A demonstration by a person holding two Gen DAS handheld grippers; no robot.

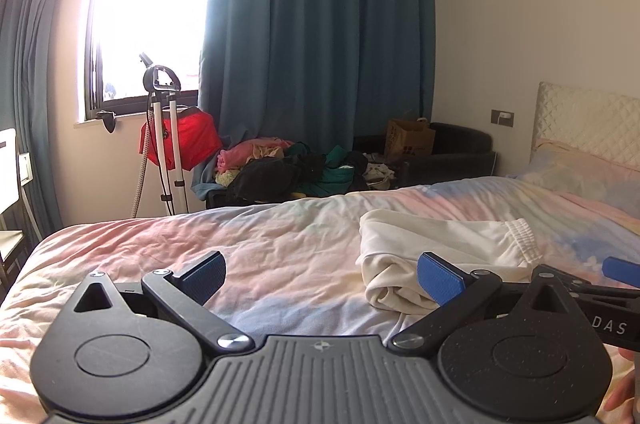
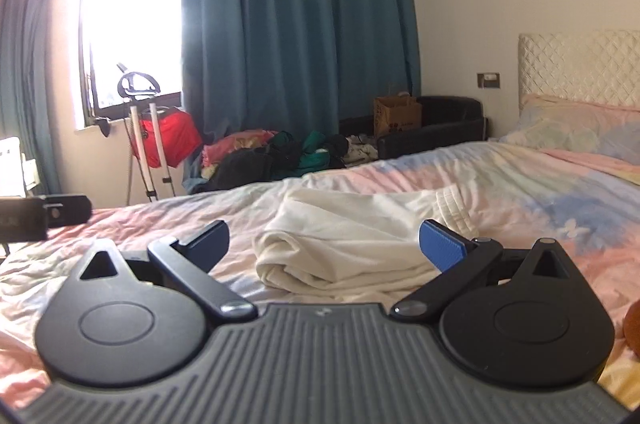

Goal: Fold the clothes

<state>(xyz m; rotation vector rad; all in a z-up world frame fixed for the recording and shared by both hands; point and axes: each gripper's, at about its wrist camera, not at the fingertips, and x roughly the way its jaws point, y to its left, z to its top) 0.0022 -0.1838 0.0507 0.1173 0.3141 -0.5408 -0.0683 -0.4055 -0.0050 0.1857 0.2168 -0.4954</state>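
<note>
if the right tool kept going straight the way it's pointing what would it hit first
Most likely the folded cream garment, which lies on the bed directly ahead of the open right tool. Depth is hard to judge in the fisheye view, so how near it is cannot be told.

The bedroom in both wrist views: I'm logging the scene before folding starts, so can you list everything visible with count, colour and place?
Folded cream fabric garment: one, cream, on the bed near the tongs.
Pastel tie-dye bed cover: one, pink, blue and cream, across the bed.
Pastel pillow: one, against the headboard.
Quilted cream headboard: one, at the right wall.
Teal curtains: at least two panels, flanking the window.
White garment steamer stand: one, below the window, with a red cloth.
Pile of mixed clothes: one, beyond the bed.
Brown paper bag: one, on the black armchair.
Left tongs: open, empty.
Right tongs: open, empty.
</note>
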